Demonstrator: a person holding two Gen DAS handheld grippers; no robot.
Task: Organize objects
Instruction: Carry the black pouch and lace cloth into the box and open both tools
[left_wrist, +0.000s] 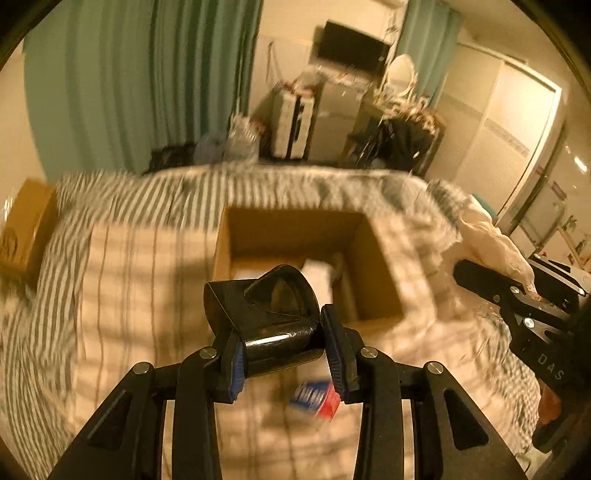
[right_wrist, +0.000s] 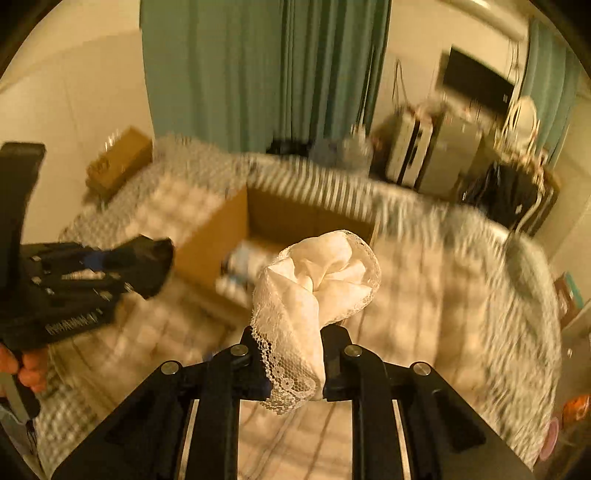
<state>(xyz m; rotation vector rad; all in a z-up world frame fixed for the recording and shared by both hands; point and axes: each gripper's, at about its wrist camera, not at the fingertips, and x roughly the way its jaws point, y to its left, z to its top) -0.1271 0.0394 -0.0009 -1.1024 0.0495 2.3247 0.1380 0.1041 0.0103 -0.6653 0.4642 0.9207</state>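
The left hand-held gripper pinches a glossy black case; the right hand-held gripper, its side lettered "DAS", pinches a cream lace-edged cloth. Both are above the bed, near its open cardboard box. A blue-and-red packet lies on the bed, its print too blurred to read.

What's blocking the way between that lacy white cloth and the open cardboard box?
Nothing visible. The lacy cloth, held in the right gripper, hangs above the bed just short of the open cardboard box. The left gripper, holding a black object, is off to the side.
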